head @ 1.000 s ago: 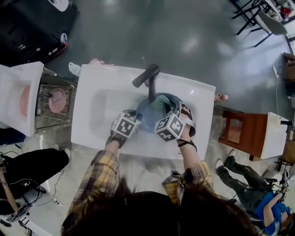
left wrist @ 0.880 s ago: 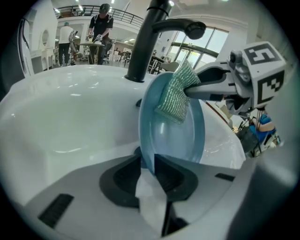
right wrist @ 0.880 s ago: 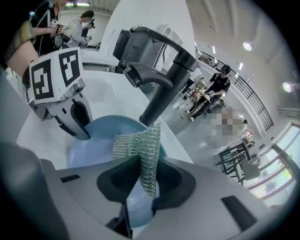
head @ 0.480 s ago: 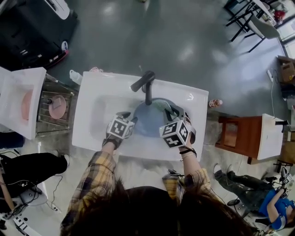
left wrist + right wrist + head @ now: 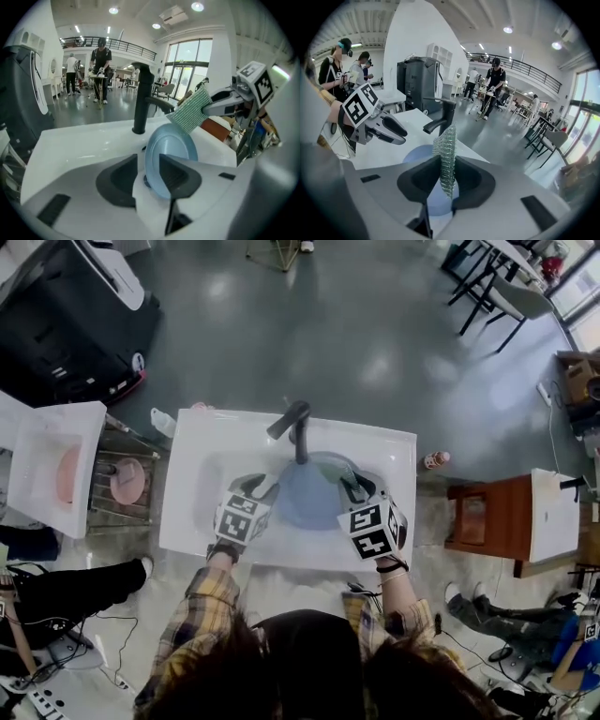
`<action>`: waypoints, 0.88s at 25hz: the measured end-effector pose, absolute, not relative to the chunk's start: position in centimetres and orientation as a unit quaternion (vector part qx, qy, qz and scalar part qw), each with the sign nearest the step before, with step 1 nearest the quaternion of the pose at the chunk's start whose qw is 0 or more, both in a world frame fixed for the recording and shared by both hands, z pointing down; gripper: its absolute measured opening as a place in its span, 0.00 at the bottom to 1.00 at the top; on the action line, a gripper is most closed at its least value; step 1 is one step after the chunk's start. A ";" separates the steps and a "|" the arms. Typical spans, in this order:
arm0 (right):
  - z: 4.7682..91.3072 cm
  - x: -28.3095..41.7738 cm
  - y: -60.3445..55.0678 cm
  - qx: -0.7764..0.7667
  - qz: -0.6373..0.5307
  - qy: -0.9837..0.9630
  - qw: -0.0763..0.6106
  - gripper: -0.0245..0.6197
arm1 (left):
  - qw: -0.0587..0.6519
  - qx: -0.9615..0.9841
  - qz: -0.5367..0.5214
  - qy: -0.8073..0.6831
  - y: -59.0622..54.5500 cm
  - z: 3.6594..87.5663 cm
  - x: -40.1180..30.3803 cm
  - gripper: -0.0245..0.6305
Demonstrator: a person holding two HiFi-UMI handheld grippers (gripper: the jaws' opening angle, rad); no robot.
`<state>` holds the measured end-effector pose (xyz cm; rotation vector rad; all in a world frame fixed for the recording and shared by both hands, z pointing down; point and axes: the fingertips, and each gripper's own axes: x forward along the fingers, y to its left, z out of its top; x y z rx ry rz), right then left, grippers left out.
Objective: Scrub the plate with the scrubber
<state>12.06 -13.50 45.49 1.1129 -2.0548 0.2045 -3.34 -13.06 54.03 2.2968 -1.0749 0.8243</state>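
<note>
A light blue plate rests in the white sink under the black faucet. My left gripper hovers at the plate's left edge. Its jaws have just been opening and now stand wide. In the left gripper view the plate shows through the gap beyond the left gripper, and neither pad presses on it. My right gripper hangs over the plate's right side, shut on a green mesh scrubber. The scrubber is clear of the plate.
A dish rack at the left holds a pink plate, beside another white basin. A small bottle stands by the sink's right corner. A brown wooden stool is further right. People stand in the background.
Both grippers have lifted up from the basin toward the sink's near rim. The left gripper has let go of the plate, which stays in the sink. The scrubber has come off the plate.
</note>
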 end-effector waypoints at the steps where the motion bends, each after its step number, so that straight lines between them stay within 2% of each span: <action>1: 44.6 12.1 -13.4 0.440 0.084 -0.812 0.375 0.19 | 0.227 0.841 0.294 -0.394 -13.1 53.0 -3.2 0.26; 12: 32.4 10.0 -14.1 0.461 0.052 -0.857 0.224 0.19 | 0.120 0.891 0.149 -0.412 -14.5 37.0 -0.4 0.11; 17: 28.3 9.1 -14.1 0.463 0.012 -0.868 0.179 0.19 | 0.061 0.902 0.089 -0.418 -14.8 30.8 0.4 0.08; 22: 25.8 8.3 -14.1 0.457 0.000 -0.878 0.141 0.19 | 0.033 0.905 0.034 -0.423 -14.7 25.7 0.5 0.07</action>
